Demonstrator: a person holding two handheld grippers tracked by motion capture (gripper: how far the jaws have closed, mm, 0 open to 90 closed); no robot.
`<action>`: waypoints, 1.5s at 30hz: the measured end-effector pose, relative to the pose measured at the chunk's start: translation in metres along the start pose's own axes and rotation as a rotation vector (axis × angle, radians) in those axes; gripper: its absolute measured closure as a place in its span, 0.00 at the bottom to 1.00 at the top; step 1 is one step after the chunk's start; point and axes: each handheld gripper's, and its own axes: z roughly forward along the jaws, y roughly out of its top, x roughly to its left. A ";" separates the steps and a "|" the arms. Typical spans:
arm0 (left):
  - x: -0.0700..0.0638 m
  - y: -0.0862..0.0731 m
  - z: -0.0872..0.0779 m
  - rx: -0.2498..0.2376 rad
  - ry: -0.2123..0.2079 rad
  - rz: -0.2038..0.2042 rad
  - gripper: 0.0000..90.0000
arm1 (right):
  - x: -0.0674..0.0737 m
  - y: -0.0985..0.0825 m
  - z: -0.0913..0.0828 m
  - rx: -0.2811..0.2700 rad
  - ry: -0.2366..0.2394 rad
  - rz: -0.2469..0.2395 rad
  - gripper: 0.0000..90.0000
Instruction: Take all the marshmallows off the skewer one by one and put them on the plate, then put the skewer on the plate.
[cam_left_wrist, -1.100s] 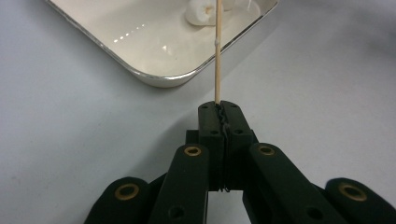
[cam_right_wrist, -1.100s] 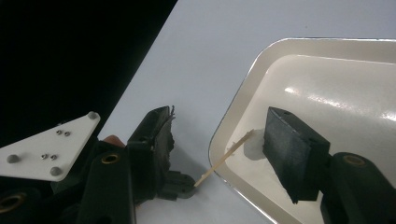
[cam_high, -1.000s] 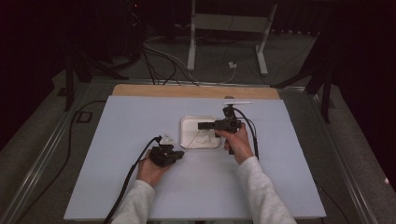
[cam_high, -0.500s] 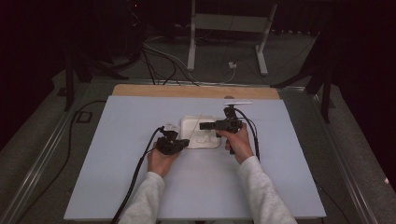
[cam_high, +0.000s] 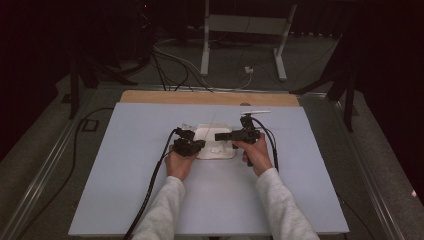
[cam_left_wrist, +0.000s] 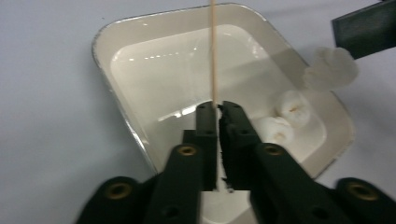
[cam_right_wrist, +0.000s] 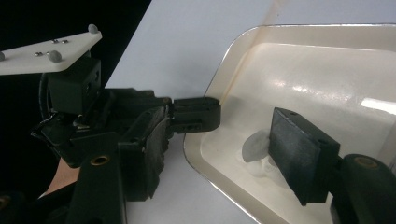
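Observation:
A white rectangular tray (cam_high: 216, 156) (cam_left_wrist: 140, 51) (cam_right_wrist: 243, 51) sits mid-table. My left gripper (cam_high: 200, 144) (cam_left_wrist: 218, 106) hangs over its near edge, shut on the lower end of a thin wooden stick (cam_left_wrist: 213, 51) (cam_high: 211, 125) that points away from the jaws. The jaws have just been opening slightly, with the stick still pinched. Two white puffy pieces (cam_left_wrist: 282, 116) lie in the tray. A third piece (cam_left_wrist: 329, 67) (cam_right_wrist: 257, 147) rests against one pad of my right gripper (cam_high: 221, 136) (cam_right_wrist: 224, 135). Its other jaw stands well apart, so it is open.
The tray lies on a pale board (cam_high: 125, 165) with a wooden strip (cam_high: 210, 97) along the far edge. Black cables (cam_high: 150, 185) trail from both grippers toward the person. A metal stand (cam_high: 245, 25) and floor cables lie beyond the table.
My left hand has carried the stick rightward and away from the person, from beside the tray to over its near edge. The right hand has stayed in place.

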 end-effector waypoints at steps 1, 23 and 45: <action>0.000 0.000 0.000 -0.010 -0.006 -0.001 0.84 | 0.000 0.000 0.000 0.001 0.001 -0.001 0.40; -0.028 0.009 0.004 -0.115 -0.134 0.064 0.59 | -0.002 -0.004 0.003 -0.004 0.069 0.066 0.36; -0.034 0.007 0.007 -0.112 -0.203 0.073 0.86 | -0.009 -0.007 0.001 -0.029 0.167 0.134 0.34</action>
